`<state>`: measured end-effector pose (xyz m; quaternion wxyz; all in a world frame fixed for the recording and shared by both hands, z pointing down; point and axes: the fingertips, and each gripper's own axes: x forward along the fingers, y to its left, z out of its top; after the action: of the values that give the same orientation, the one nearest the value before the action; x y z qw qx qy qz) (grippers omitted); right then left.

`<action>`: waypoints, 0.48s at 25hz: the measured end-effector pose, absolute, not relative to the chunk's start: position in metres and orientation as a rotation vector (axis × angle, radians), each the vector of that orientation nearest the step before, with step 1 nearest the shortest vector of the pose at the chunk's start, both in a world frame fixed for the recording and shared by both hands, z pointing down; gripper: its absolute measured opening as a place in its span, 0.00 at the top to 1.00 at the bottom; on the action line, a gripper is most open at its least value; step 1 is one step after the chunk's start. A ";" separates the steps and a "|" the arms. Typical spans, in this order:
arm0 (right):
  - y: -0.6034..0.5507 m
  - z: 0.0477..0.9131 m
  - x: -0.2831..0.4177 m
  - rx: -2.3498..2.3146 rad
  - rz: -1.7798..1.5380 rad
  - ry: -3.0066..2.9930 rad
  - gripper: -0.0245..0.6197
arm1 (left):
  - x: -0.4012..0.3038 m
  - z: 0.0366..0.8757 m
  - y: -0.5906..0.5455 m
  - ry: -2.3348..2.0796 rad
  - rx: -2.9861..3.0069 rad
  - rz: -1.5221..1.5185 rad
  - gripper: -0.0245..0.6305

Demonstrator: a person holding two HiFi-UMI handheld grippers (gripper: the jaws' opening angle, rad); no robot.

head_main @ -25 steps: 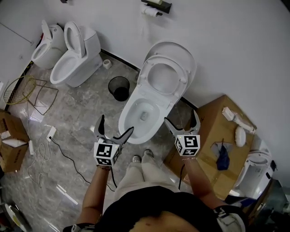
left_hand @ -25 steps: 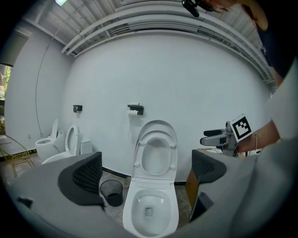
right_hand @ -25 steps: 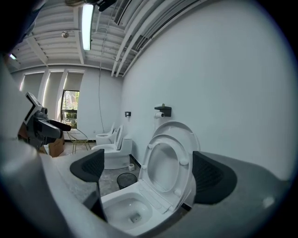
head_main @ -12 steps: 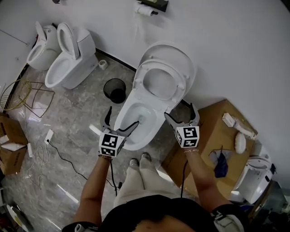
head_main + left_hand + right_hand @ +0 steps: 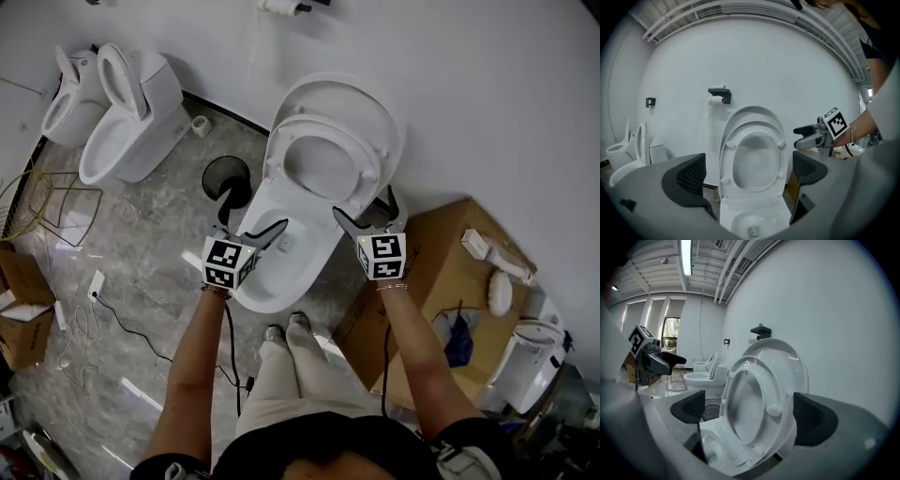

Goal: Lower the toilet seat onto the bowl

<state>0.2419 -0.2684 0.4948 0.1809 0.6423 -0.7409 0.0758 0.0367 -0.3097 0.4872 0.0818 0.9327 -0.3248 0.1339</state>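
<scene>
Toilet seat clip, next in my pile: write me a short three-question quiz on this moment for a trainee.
1. True or false: the toilet seat already lies flat on the bowl.
2. Pick one. What is between the jaws of the left gripper? A) the toilet seat, clamped. B) nothing clamped; the jaws stand apart. C) the rim of the bowl, clamped.
3. In one word: which gripper is on the side of the cardboard box?

Key
1. False. The seat stands raised against the lid.
2. B.
3. Right: the right gripper, whose jaws are also apart.
</scene>
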 end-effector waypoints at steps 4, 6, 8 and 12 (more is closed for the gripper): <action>-0.292 0.507 0.251 1.823 0.234 -2.088 0.06 | 0.056 0.499 -0.341 -0.964 2.805 0.461 0.08; -0.301 0.511 0.256 1.833 0.240 -2.080 0.06 | 0.065 0.506 -0.354 -0.955 2.797 0.467 0.08; -0.309 0.514 0.261 1.841 0.240 -2.073 0.06 | 0.072 0.511 -0.365 -0.944 2.785 0.467 0.08; -0.326 0.514 0.274 1.854 0.216 -2.056 0.06 | 0.088 0.520 -0.383 -0.922 2.775 0.470 0.08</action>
<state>0.2739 -0.3260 0.5138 0.1814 0.6565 -0.7282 0.0765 0.0882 -0.3834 0.5198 0.0898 0.9331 -0.3102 0.1580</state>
